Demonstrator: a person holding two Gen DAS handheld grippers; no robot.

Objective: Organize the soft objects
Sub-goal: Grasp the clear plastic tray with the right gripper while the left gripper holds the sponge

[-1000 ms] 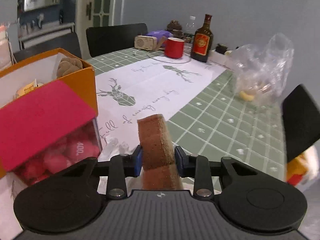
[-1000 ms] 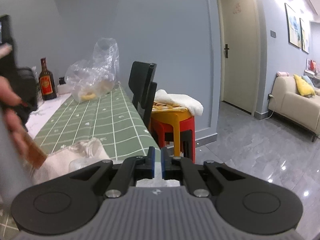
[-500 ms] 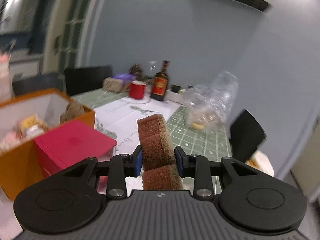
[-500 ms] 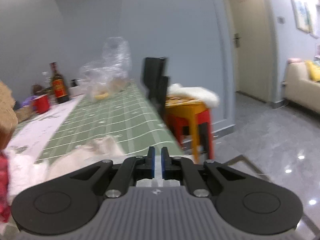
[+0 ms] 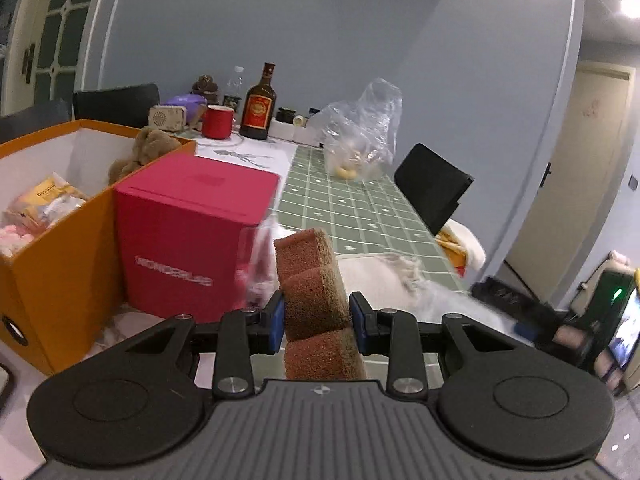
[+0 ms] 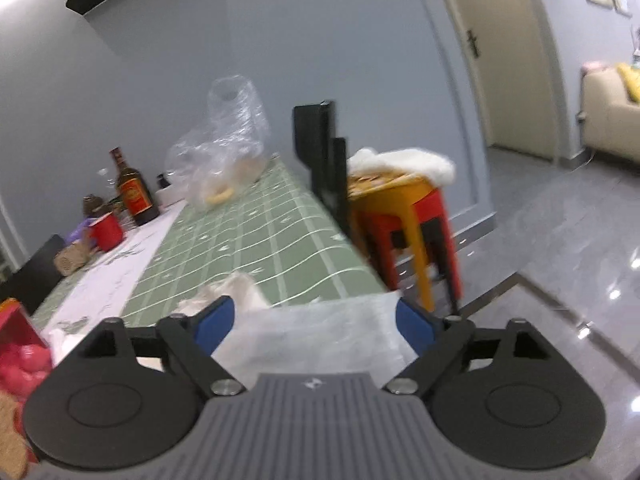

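The bench, under a green checked cloth, runs away toward twelve o'clock in both views. Only the left wrist view shows the orange box at nine o'clock, open on top, with a brown plush toy and packets inside, and the whole pink box just beside it; the right wrist view catches only a red corner at its eight o'clock edge. Only the right wrist view shows the stacked stools, orange over red, at two o'clock beside the bench, with a white cloth on top, plus the sofa and grey floor at three o'clock. Both views show the black chair at the bench edge, the clear plastic bag toward twelve o'clock, the dark bottle and the red mug.

A white soft cloth lies on the near bench edge; in the right wrist view it sits low at six o'clock between the blue pads of the right hand-held gripper, whose jaws are opening and stand wide, not pressing it. In the left wrist view the same cloth is a blur at four o'clock.

The left hand-held gripper pinches a brown sponge upright between its pads, at six o'clock, in front of the pink box.
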